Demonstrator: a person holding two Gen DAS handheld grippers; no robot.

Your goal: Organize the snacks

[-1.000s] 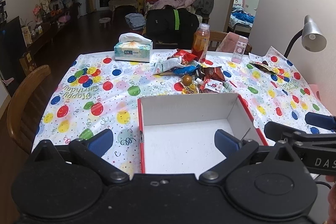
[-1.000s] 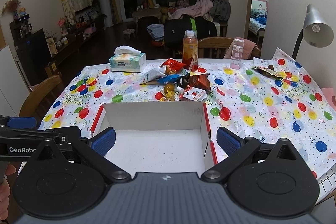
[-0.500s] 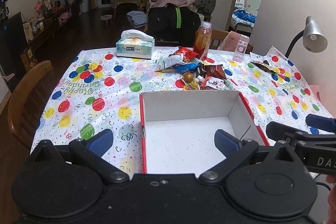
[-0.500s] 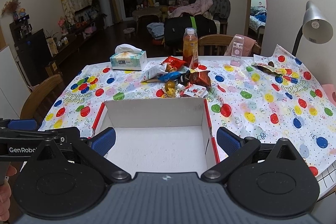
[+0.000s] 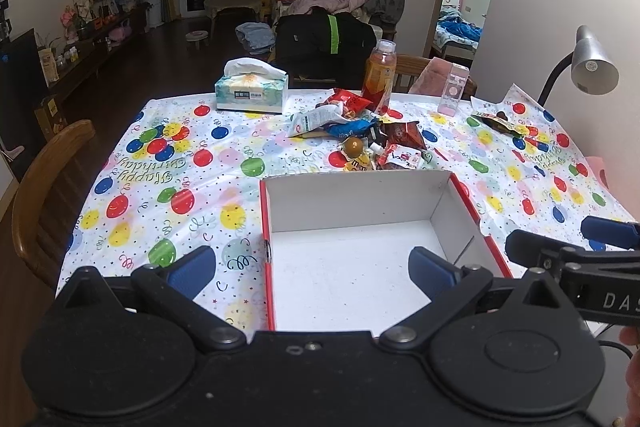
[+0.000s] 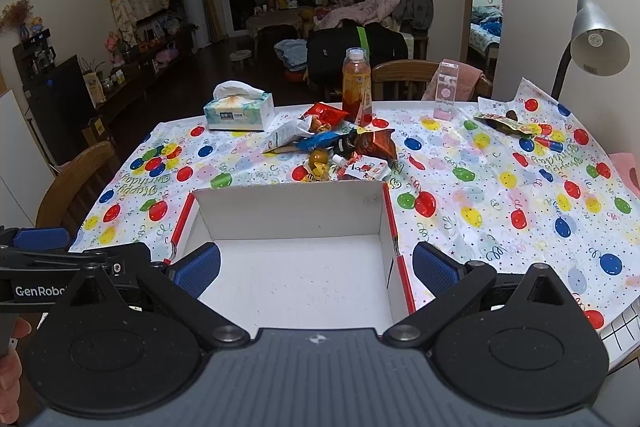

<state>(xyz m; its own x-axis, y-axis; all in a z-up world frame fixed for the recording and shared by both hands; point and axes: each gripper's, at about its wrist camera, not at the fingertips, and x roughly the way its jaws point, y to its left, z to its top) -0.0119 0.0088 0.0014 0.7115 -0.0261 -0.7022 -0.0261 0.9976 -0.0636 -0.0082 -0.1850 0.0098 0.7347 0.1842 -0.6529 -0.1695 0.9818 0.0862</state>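
A: What covers the table?

B: A balloon-print tablecloth reading "Happy Birthday". At the near edge sits a white cardboard box with red sides, its inside bare.

A: And the snacks?

B: The snack pile lies just beyond the box's far wall, mid-table: crinkled packets, a yellow M&M's bag, a round brown sweet. An orange drink bottle stands upright behind them, a tissue box far left, one more wrapper far right near the lamp.

A: The tongs?

B: The left gripper is spread wide, holding nothing, over the box's left wall. The right gripper is likewise released, straddling the box's right wall.
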